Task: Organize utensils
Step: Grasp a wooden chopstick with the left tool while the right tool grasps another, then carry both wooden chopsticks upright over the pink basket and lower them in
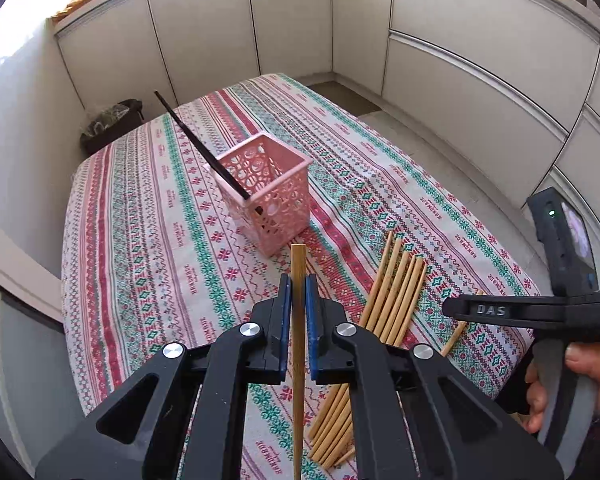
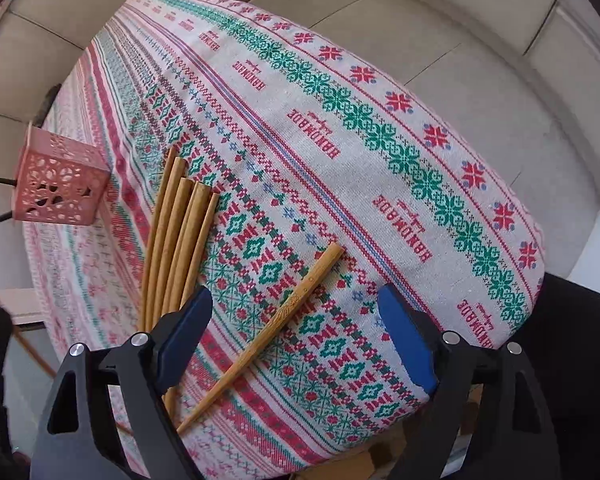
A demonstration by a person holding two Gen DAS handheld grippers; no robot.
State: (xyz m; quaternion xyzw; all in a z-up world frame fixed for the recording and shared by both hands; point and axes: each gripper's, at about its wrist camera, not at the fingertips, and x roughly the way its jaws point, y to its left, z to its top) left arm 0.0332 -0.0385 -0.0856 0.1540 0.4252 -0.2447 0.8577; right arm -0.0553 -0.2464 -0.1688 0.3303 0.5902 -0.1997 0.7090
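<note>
My left gripper (image 1: 299, 286) is shut on a wooden chopstick (image 1: 298, 344), held upright above the table, short of the pink basket (image 1: 270, 196). A black chopstick (image 1: 196, 142) leans in the basket. A bunch of wooden chopsticks (image 1: 396, 292) lies on the cloth to the right; it also shows in the right wrist view (image 2: 176, 236). My right gripper (image 2: 296, 328) is open above a single wooden chopstick (image 2: 276, 320) lying diagonally on the cloth. The pink basket (image 2: 58, 184) stands at the far left of that view.
The table carries a patterned red, green and white tablecloth (image 1: 148, 248). Grey cabinets (image 1: 460, 92) run along the back and right. A dark bin (image 1: 112, 128) stands beyond the table's far left corner. The table edge (image 2: 512, 320) is close on the right.
</note>
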